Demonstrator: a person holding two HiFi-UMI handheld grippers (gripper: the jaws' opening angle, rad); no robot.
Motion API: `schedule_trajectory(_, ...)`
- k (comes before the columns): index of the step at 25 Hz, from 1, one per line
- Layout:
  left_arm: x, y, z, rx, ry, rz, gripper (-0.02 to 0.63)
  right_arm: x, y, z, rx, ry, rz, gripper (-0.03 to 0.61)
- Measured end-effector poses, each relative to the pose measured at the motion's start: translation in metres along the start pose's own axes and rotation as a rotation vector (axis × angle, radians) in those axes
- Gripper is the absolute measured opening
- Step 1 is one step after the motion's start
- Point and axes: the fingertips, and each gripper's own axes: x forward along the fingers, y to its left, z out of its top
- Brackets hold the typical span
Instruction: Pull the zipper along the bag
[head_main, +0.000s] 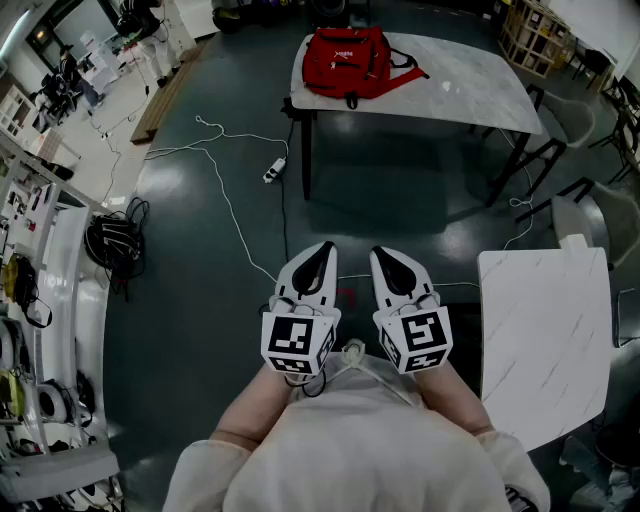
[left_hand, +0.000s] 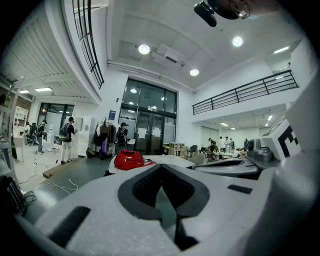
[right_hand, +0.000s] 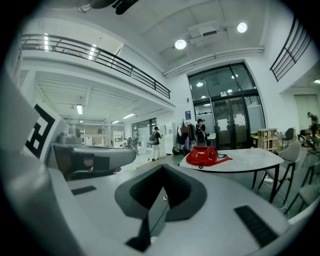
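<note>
Head view: the red bag (head_main: 347, 60) sits at the table's (head_main: 470, 85) left end, well apart from the left gripper (head_main: 322, 250) and right gripper (head_main: 385, 255). Left gripper view: jaws together, empty, bag (left_hand: 128, 160) far ahead. Right gripper view: jaws together too, so close in and open them before going for the zipper.

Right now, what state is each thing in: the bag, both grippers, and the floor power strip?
red bag: lying on the table, untouched; zipper too small to tell.
left gripper: shut, empty.
right gripper: shut, empty.
power strip: on the floor, white cable running from it.
</note>
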Motion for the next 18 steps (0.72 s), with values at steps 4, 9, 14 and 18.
schedule_trajectory(4, 0.002, -0.001, -0.001, 0.014, 0.003, -0.005, 0.020, 0.003, 0.001, -0.001, 0.003, 0.000, 0.007, 0.026)
schedule_trajectory(9, 0.005, -0.001, -0.001, 0.036, 0.003, -0.018, 0.020, 0.007, 0.002, -0.006, 0.020, 0.005, 0.007, 0.026)
schedule_trajectory(14, 0.007, 0.000, -0.008, 0.031, 0.019, -0.024, 0.020, 0.008, -0.004, -0.012, 0.087, -0.003, -0.014, 0.027)
schedule_trajectory(18, 0.013, 0.012, -0.012, 0.017, 0.029, -0.018, 0.020, 0.020, -0.007, -0.015, 0.115, 0.012, -0.017, 0.027)
